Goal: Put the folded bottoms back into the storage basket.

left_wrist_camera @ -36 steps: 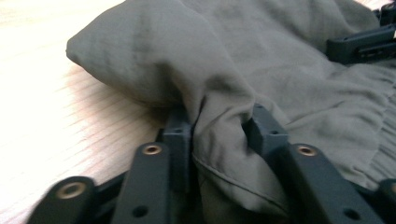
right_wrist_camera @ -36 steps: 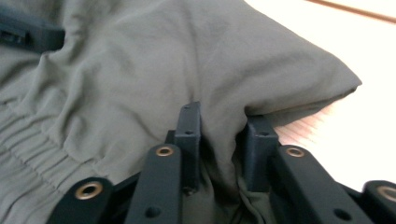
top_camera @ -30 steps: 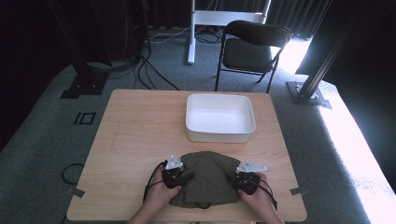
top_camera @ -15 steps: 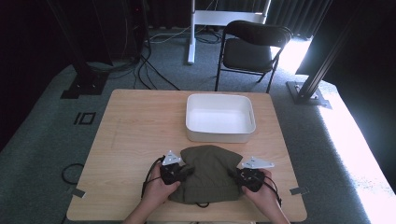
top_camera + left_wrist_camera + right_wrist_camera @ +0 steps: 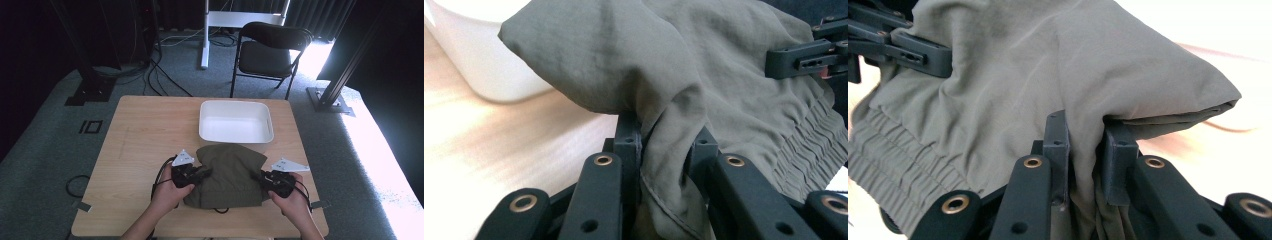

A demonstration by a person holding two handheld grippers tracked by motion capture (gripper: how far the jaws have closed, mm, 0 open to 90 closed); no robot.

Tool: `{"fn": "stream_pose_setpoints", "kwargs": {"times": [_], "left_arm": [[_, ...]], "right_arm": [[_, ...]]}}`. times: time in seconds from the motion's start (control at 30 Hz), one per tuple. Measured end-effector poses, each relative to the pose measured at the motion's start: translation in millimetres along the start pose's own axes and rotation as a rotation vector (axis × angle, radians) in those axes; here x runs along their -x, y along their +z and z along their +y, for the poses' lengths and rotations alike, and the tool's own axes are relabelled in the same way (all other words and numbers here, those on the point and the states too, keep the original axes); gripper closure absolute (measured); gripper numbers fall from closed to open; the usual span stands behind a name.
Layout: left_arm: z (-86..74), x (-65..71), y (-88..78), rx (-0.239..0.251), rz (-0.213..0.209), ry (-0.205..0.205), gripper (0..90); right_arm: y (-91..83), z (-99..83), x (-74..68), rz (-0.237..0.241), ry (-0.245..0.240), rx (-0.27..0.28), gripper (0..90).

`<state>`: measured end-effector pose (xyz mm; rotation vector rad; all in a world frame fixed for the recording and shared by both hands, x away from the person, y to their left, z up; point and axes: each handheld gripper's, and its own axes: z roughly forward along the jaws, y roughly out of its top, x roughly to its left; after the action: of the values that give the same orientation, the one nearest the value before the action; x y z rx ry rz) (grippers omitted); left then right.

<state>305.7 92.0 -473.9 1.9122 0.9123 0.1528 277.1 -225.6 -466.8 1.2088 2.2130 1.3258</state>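
Now, at the near edge of the counter [image 5: 125, 150], a person's two hands come in from the bottom of the high view, each working a claw, and between them lies a folded olive-green garment [image 5: 227, 175]. The left claw [image 5: 200, 175] is clamped on the garment's left edge, with a fold of cloth [image 5: 664, 150] pinched tight between its black jaws. The right claw [image 5: 257, 176] is clamped likewise on the right edge, the fabric [image 5: 1083, 150] bunched between its jaws.

Compared with a second ago, both hands sit higher and the garment has changed shape: its two gripped sides now lift off the wood while the middle sags, and its far corners puff up into rounded folds. A gathered, elastic-looking band [image 5: 804, 145] runs along one edge, and a dark cord end [image 5: 218, 209] trails from the near hem. The rise of both grips together suggests the garment is being picked up as one bundle, probably for a move toward the tub beyond it.

Just past the garment, close to its far edge, stands a white rectangular tub [image 5: 236, 137], nothing in it. Farther off, beyond the counter, a black folding chair [image 5: 270, 50] stands on grey carpet, with cables [image 5: 160, 70] snaking across the floor to the left.

No brand, label or readable writing can be made out on the garment, the tub or the claws.
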Motion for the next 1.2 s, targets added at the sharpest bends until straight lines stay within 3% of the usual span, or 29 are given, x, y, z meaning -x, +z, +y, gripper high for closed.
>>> {"fn": "stream_pose_setpoints", "kwargs": {"times": [0.17,0.7,0.97,1.2], "left_arm": [[10.0,1.2,-0.1,0.005,-0.005,0.014,75.8],[66.3,-6.0,-5.0,0.048,-0.017,0.033,76.1],[95.7,-15.1,1.5,0.073,0.008,0.055,76.1],[119.4,-23.1,11.9,0.096,0.024,0.050,76.2]], "right_arm": [[-5.3,7.0,3.5,0.000,0.010,0.028,76.7],[-16.3,49.5,21.0,0.003,0.018,0.086,76.6],[-17.8,82.8,33.5,-0.004,0.020,0.109,76.6],[-14.6,110.6,50.7,-0.028,0.042,0.123,76.7]]}}
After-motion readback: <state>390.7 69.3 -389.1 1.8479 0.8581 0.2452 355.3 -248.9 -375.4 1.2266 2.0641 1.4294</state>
